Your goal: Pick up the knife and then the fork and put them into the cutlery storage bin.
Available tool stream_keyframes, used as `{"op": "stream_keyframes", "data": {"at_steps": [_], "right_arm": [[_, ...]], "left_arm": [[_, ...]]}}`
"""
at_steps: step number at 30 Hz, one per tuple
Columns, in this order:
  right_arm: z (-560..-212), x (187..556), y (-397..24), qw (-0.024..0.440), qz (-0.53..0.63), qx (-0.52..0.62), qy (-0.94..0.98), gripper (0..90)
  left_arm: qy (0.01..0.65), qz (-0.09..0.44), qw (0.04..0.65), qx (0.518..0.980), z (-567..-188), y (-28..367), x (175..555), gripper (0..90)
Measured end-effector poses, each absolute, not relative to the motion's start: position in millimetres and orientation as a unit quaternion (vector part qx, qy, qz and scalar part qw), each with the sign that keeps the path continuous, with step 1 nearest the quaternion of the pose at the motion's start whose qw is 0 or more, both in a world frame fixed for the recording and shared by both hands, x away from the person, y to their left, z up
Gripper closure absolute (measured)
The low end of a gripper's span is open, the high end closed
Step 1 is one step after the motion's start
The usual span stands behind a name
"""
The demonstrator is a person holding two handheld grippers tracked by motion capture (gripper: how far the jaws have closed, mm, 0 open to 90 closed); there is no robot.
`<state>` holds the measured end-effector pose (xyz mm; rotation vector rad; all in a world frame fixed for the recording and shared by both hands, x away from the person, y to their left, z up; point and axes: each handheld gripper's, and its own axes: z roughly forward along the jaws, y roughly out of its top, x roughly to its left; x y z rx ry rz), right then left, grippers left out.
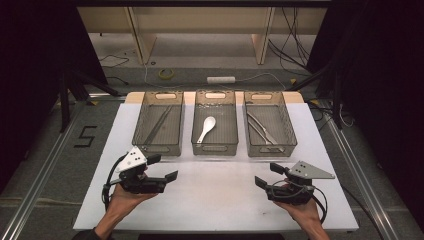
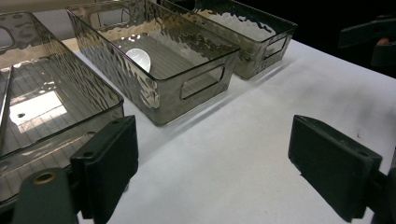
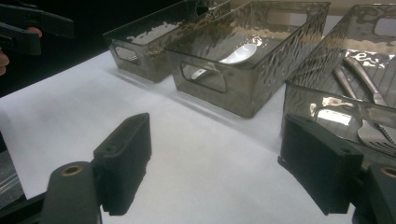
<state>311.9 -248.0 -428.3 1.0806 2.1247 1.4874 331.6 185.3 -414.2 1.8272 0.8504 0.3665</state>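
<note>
Left gripper [image 1: 169, 168] and right gripper [image 1: 267, 174], wide open and empty, rest at lower frame, cutlery sorted into three smoky ribbed plastic bins [image 1: 215, 148]

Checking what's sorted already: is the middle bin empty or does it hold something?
Not empty. The middle bin holds one white spoon, lying flat on its bottom, bowl toward the far end.

Dim overhead light, glare on bins [image 2: 154, 88], dark surroundings.

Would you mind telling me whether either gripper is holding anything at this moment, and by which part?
Nothing is held: the left gripper and the right gripper both stand open over the bare white table.
</note>
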Motion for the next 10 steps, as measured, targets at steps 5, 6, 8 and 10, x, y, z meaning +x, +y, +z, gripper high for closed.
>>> {"op": "stream_keyframes", "data": {"at_steps": [5, 6, 8, 10], "right_arm": [[-428.2, 311.7, -247.1, 0.167, 0.52, 0.379, 0.747, 25.2], [-428.3, 311.7, -247.0, 0.168, 0.519, 0.378, 0.748, 25.2], [-428.3, 311.8, -246.8, 0.167, 0.519, 0.378, 0.749, 25.0], [-428.2, 311.9, -247.0, 0.168, 0.519, 0.378, 0.748, 24.7]], "left_arm": [[0.354, 0.152, 0.519, 0.763, -414.2, 185.3, 331.8, 15.6], [0.354, 0.152, 0.519, 0.763, -414.3, 185.2, 331.8, 15.6], [0.354, 0.153, 0.519, 0.763, -414.3, 185.2, 332.0, 15.6], [0.354, 0.153, 0.519, 0.763, -414.3, 185.1, 332.0, 15.5]]}}
